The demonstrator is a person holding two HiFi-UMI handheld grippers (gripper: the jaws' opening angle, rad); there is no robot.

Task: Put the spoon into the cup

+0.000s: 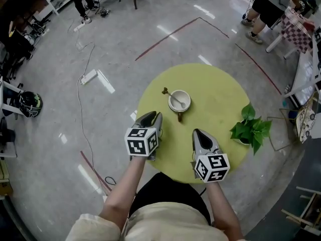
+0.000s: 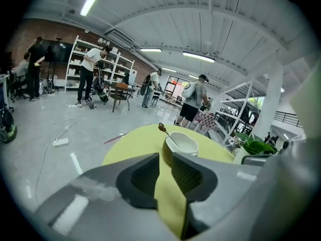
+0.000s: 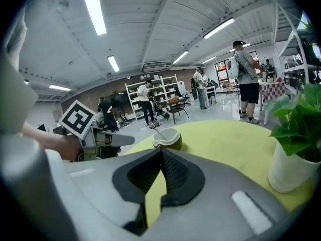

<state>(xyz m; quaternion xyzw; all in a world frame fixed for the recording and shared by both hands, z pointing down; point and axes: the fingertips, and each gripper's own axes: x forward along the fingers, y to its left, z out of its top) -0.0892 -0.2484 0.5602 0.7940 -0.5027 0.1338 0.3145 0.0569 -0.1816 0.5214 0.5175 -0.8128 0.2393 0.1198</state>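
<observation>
Nearest the camera, the person's forearms are reaching out over the near edge of a round yellow-green table (image 1: pixel 215 104), each hand carrying a gripper topped with a marker cube. The left gripper (image 1: pixel 153 115) is hovering over the table's left side with its jaws standing a little apart – released, with nothing between them but bare tabletop. The right gripper (image 1: pixel 196 132) is hovering just beside it, toward the middle, its jaw tips meeting and gripping nothing. Both are pointing toward the cup (image 1: pixel 179 100) and neither is touching it.

Just past the grippers, the cup is sitting upright near the table's centre, its brown handle turned toward the person. The spoon (image 1: pixel 173 95) is already lying inside it – bowl down in the white interior, handle leaning over the far-left rim. To the right, near the table's edge, a potted plant (image 1: pixel 251 129) is standing well apart from the cup.

Beyond the table, a power strip (image 1: pixel 89 77) with its cable is lying on the grey floor and a red line (image 1: pixel 165 39) is running across it. Farthest off, people are standing near shelves.
</observation>
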